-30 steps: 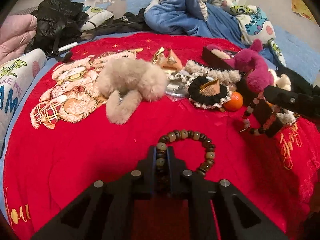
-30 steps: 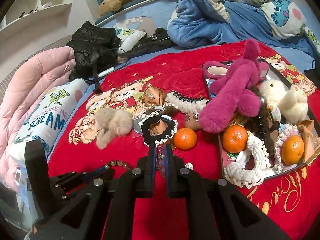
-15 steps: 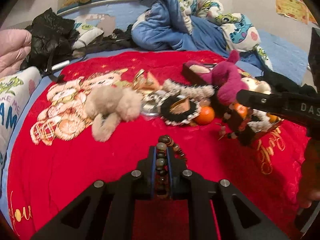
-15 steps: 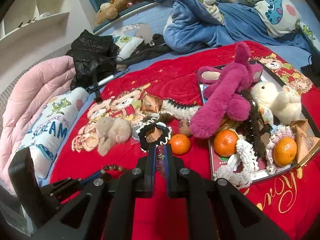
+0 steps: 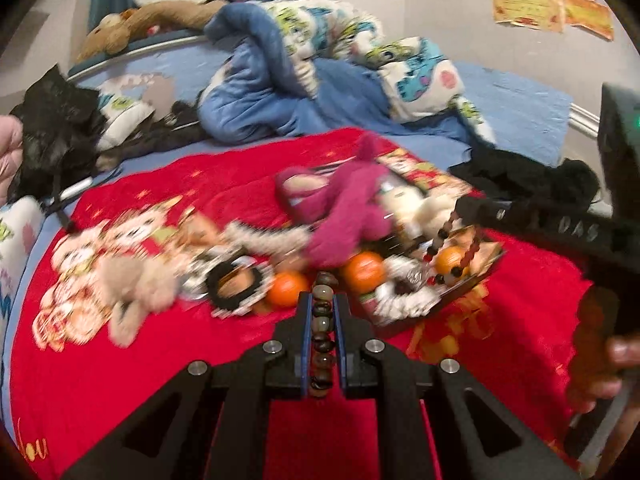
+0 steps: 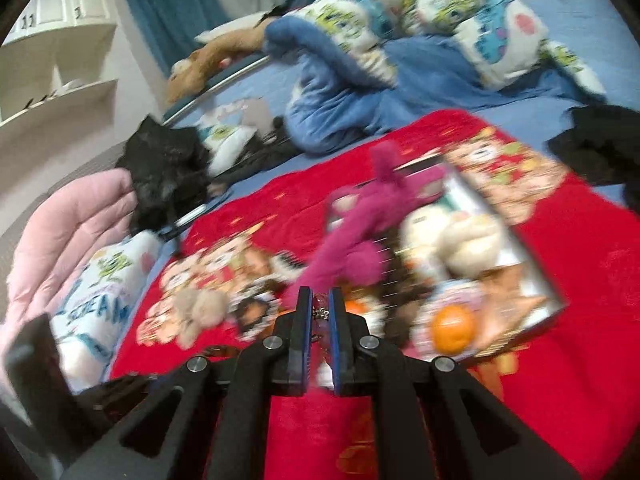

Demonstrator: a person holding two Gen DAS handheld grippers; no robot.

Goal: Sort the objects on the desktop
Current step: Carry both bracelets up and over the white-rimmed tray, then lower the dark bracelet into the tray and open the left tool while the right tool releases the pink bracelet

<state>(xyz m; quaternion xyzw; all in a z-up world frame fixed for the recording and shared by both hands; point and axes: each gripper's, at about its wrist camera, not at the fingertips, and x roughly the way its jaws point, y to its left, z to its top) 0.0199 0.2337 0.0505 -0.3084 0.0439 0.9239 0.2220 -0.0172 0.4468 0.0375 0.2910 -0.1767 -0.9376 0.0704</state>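
Gripping: left claw (image 5: 320, 312) clamps brown bead bracelet (image 5: 322, 322); right claw (image 6: 321, 312) pinches pinkish bead string (image 6: 320, 320), blurred.

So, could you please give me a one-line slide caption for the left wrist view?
Left tongs clamp a brown bead bracelet above the red blanket, facing the cluttered tray where the right tongs dangle a red bead bracelet.
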